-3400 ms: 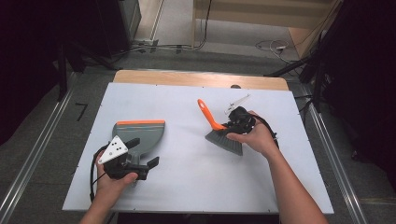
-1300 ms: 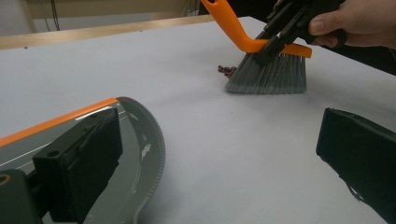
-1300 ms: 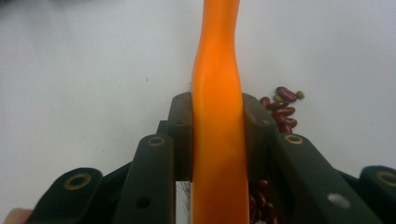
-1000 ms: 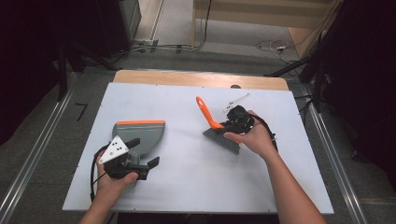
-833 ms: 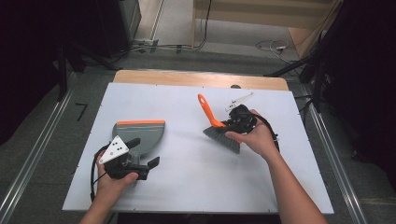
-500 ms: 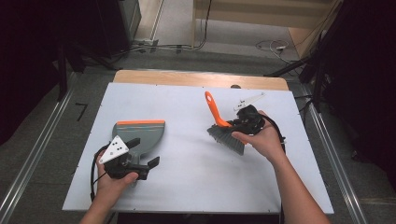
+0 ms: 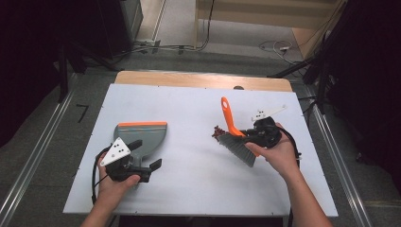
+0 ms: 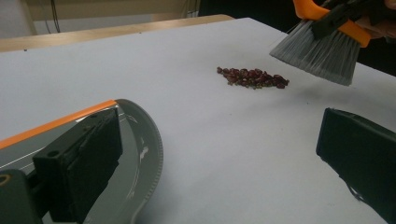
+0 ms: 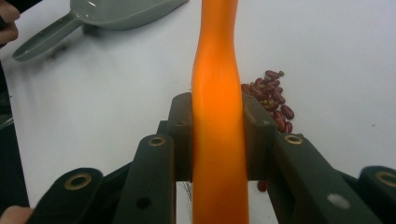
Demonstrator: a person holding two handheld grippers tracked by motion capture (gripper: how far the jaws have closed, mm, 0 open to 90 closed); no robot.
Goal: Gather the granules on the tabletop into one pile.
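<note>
1. No readable text, label, brand name, number or sign appears in any of the views.
2. The grey plastic dustpan with the orange edge point(image 7: 142, 137) bears no legible marking.
3. The orange-handled brush with grey bristles point(image 7: 235, 137) bears no legible marking either.

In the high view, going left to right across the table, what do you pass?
Left gripper → grey dustpan with orange edge → small pile of dark red beans → hand brush with orange handle → right gripper, shut on the brush handle.
</note>
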